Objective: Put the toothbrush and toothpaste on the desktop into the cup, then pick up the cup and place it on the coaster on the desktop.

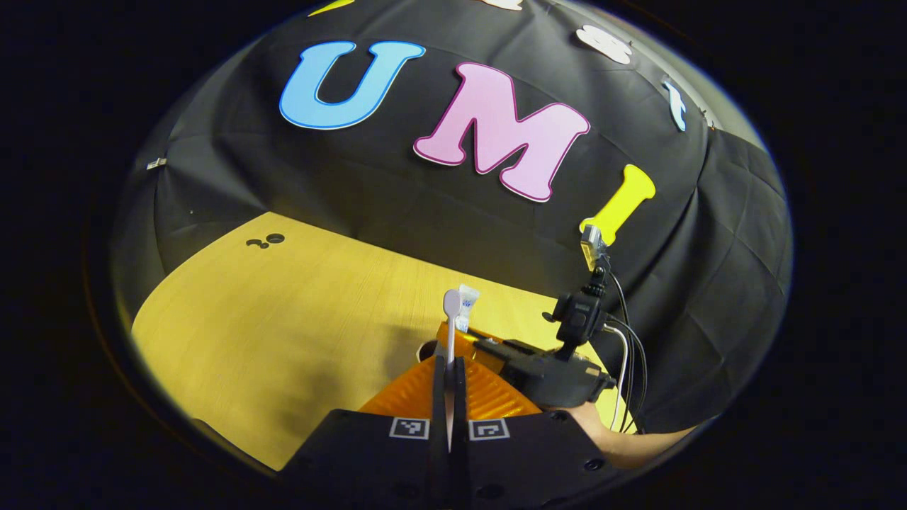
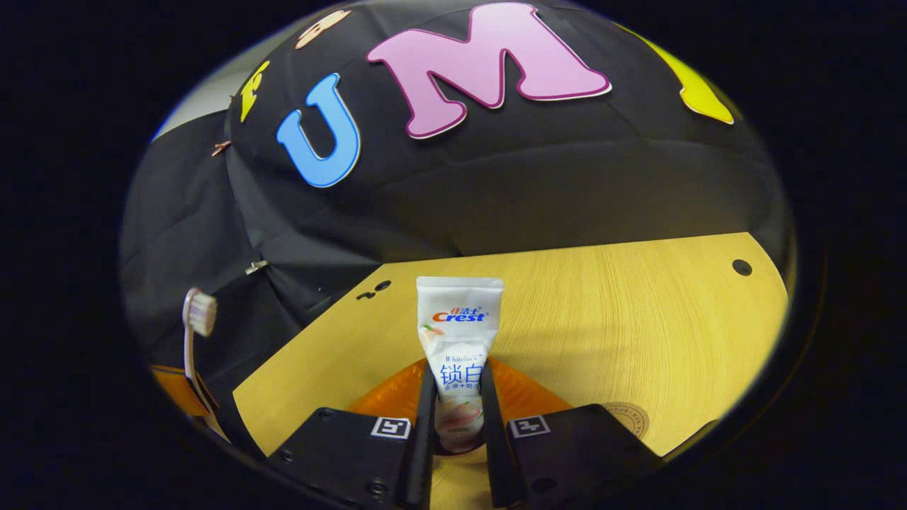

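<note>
— So, left gripper view first: which way does the toothbrush [image 1: 451,312] point?
— Upright, head on top, its handle pinched between the left gripper [image 1: 449,397]'s fingers, above the orange cup [image 1: 425,393]. The wooden desk [image 1: 283,319] runs to the black cloth wall [image 1: 425,205] behind the cup. The right gripper [image 1: 489,347] sits just right of the cup.
— And the right gripper view?
— The toothpaste [image 2: 459,333] stands upright, crimped end up, lower end inside the cup [image 2: 524,397], with the right gripper [image 2: 457,425] clamped on it. A coaster [image 2: 627,418] lies right of the cup.
</note>
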